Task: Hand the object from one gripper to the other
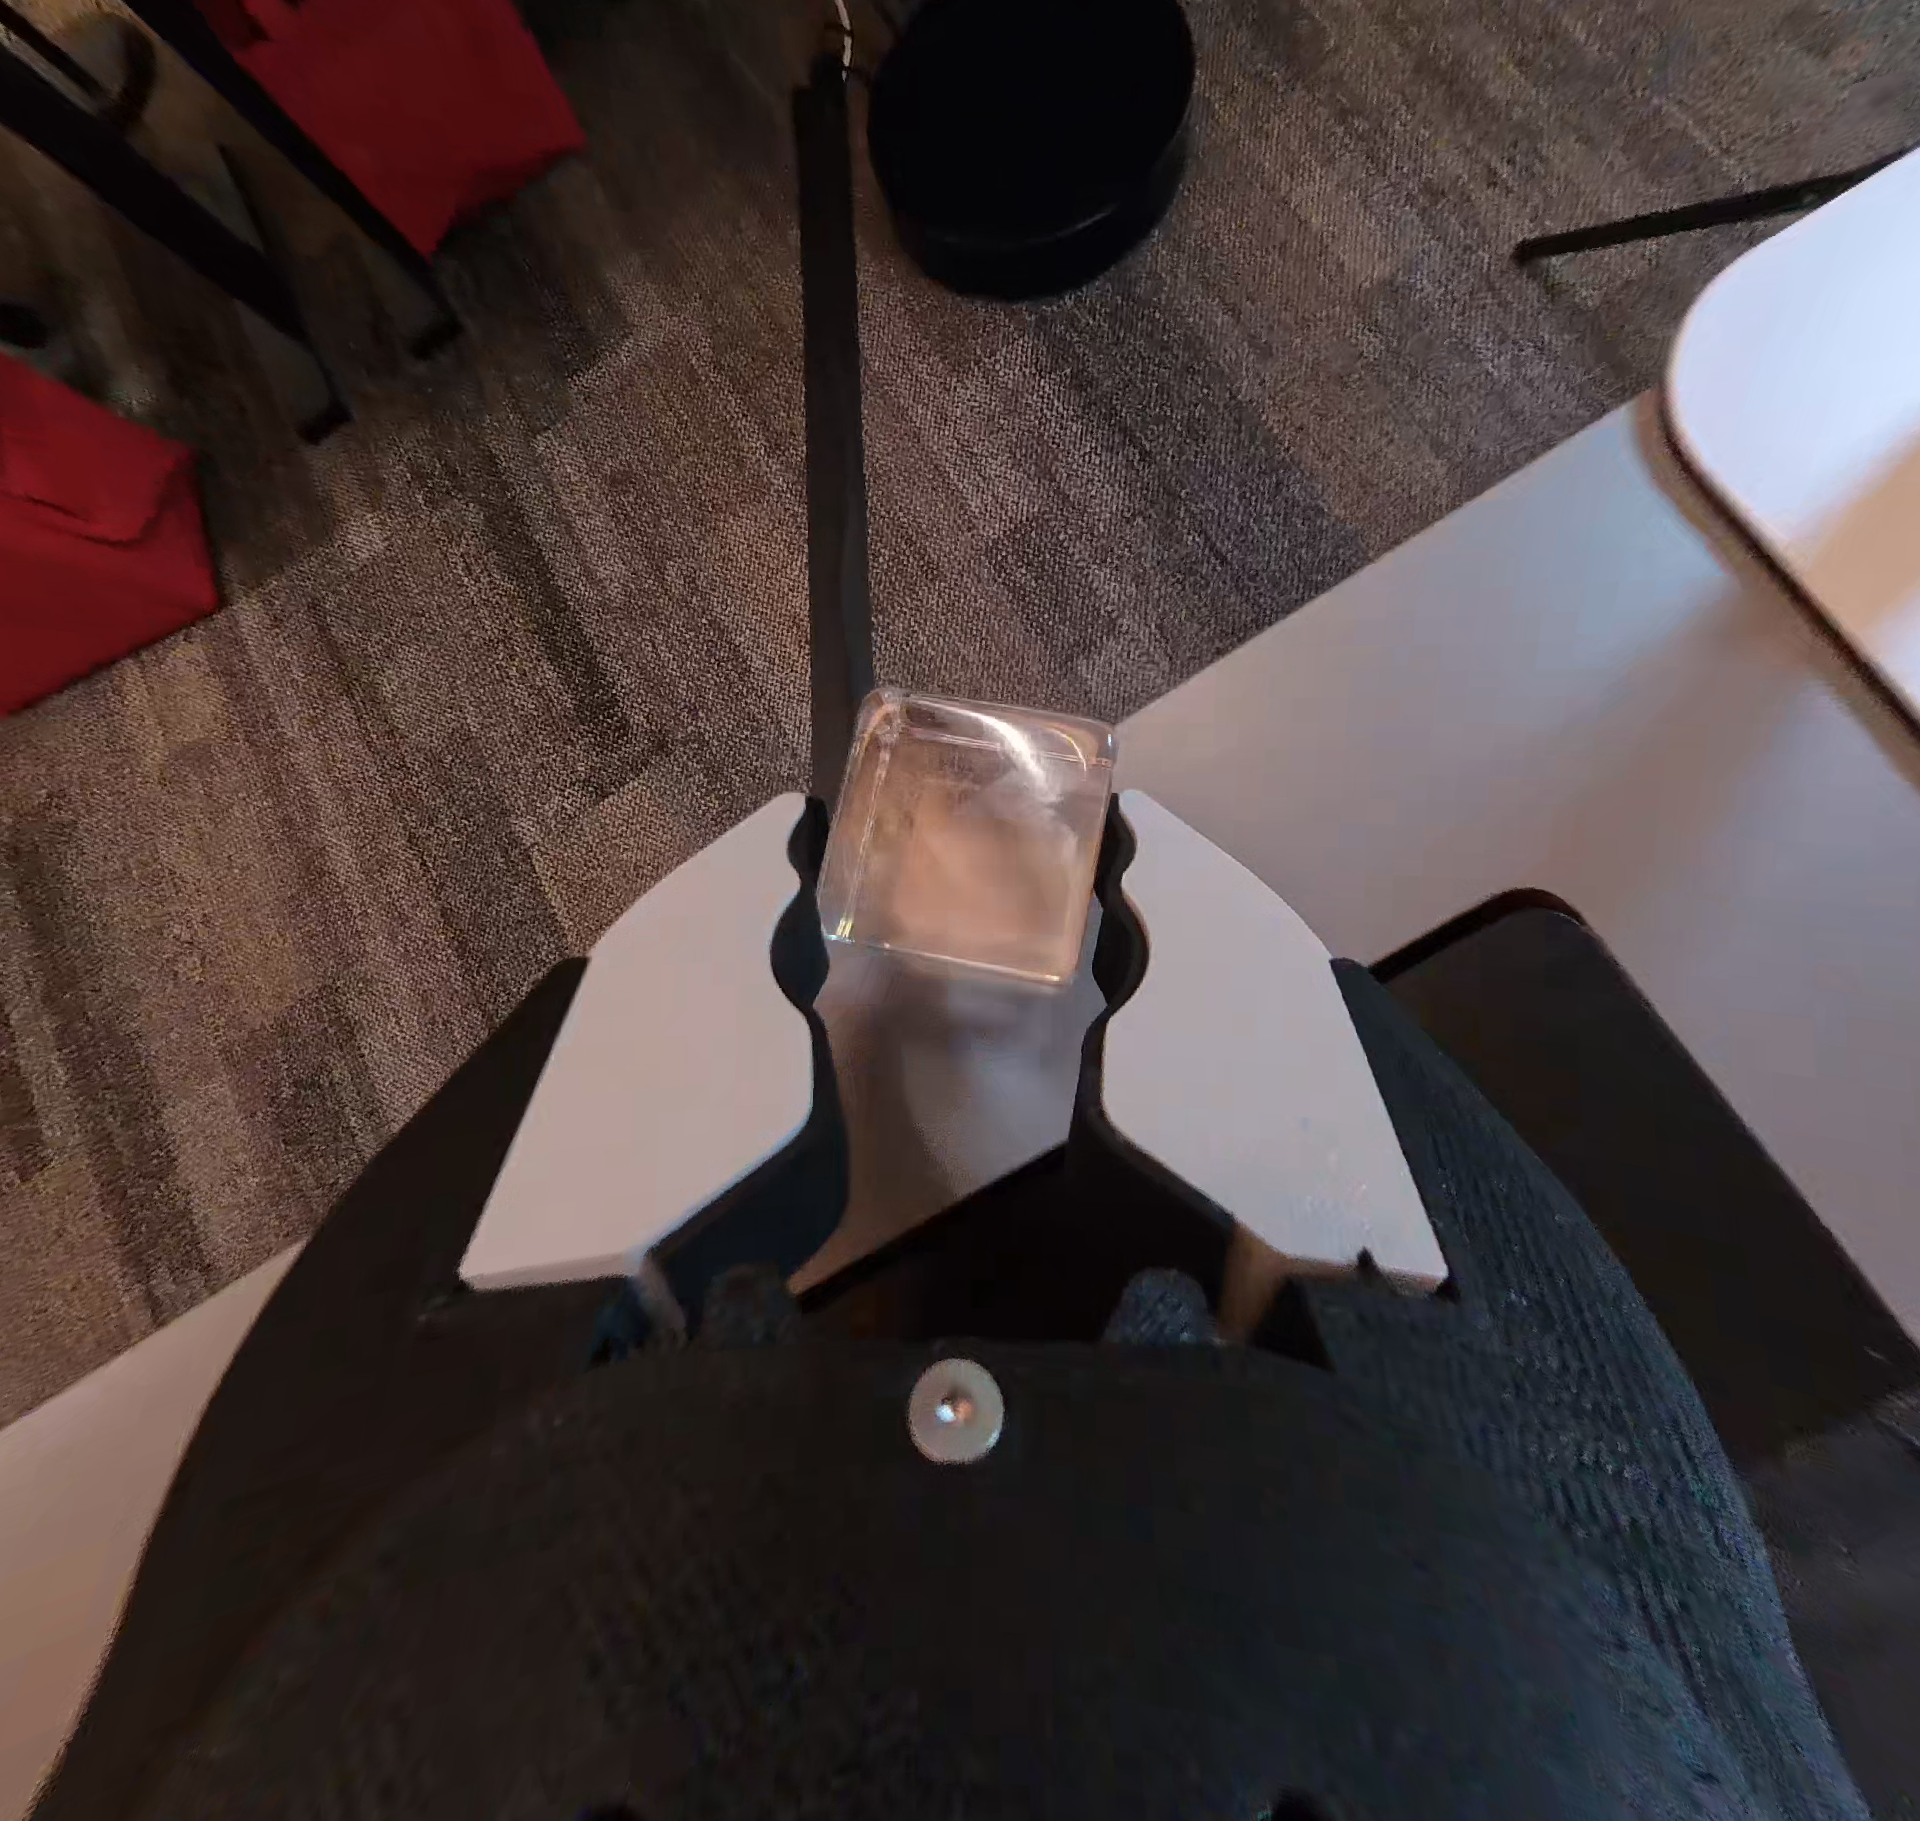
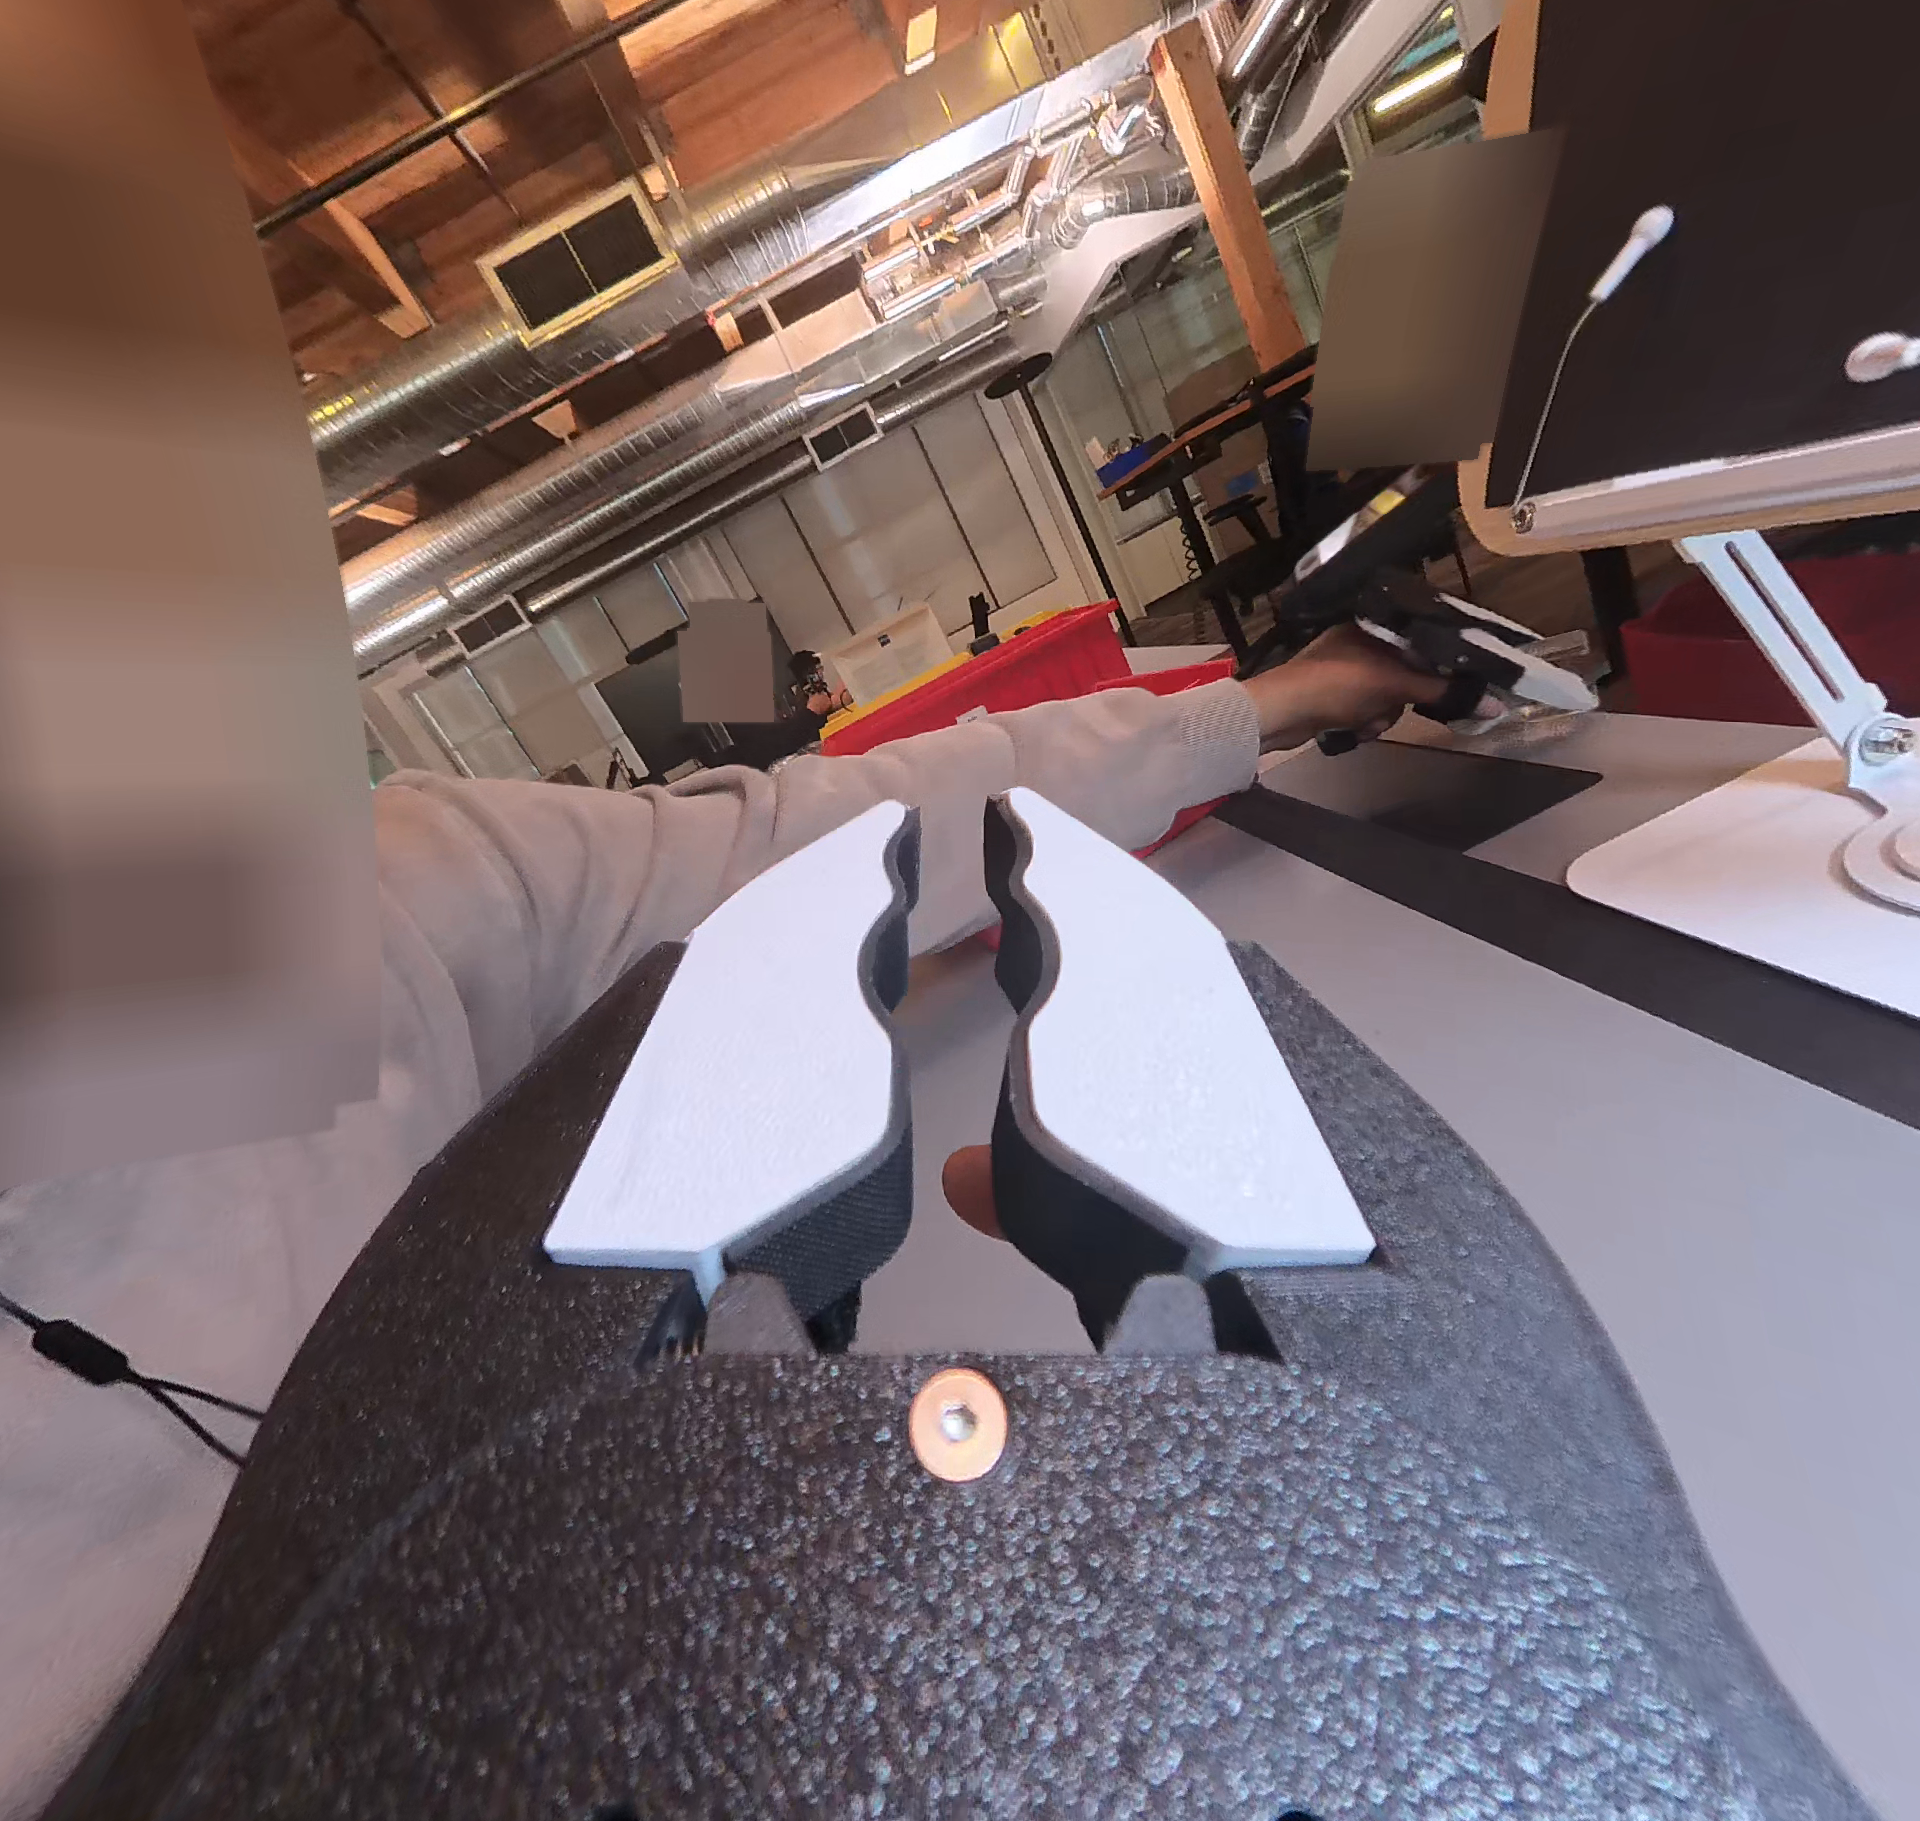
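Observation:
A clear, glassy cube (image 1: 966, 836) sits between the black inner pads of my left gripper (image 1: 961, 841). The left gripper is shut on it and holds it over the white table's corner (image 1: 1351, 732), with carpet beyond. My right gripper (image 2: 953, 826) has white fingers a narrow gap apart with nothing between them. It points low across the grey tabletop (image 2: 1507, 1096) towards a beige sleeve (image 2: 831, 836). The left gripper also shows far off in the right wrist view (image 2: 1527, 685), held in a hand above a black mat (image 2: 1455, 795). I cannot make out the cube there.
A black round lamp base (image 1: 1029, 109) and red bags (image 1: 395, 57) stand on the carpet. A black mat (image 1: 1621, 1148) lies on the table. A white stand (image 2: 1766, 867) holds a dark board (image 2: 1714, 213) at the right. Red bins (image 2: 997, 680) stand behind the sleeve. About 55 centimeters separates my left fingertips from my right.

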The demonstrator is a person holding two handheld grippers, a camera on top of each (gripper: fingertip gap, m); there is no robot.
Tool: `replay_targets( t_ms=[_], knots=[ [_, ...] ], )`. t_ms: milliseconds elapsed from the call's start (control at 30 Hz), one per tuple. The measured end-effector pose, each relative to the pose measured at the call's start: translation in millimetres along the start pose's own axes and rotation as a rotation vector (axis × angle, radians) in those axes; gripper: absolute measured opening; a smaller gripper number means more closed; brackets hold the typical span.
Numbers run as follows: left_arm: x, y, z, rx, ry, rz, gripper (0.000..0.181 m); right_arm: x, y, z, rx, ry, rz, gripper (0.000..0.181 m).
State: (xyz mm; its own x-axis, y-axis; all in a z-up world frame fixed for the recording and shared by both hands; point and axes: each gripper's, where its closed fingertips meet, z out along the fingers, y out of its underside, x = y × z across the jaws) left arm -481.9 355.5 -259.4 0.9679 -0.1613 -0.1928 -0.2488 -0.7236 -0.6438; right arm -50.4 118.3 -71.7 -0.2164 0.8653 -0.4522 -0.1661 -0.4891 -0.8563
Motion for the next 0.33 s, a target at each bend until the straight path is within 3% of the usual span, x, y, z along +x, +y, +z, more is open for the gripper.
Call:
replay_targets(
  t_ms=[167, 333],
  knots=[
    [15.1, -9.9, -61.2, 0.136, 0.024, -0.069, 0.05, -8.2, -10.5, -3.4, -0.022, 0.083, -0.131, 0.012],
    [62.6, -33.5, -170.8, 0.474, 0.16, -0.189, 0.049, -30.7, -15.9, 1.0, -0.096, 0.158, -0.33, 0.019]
  ],
)
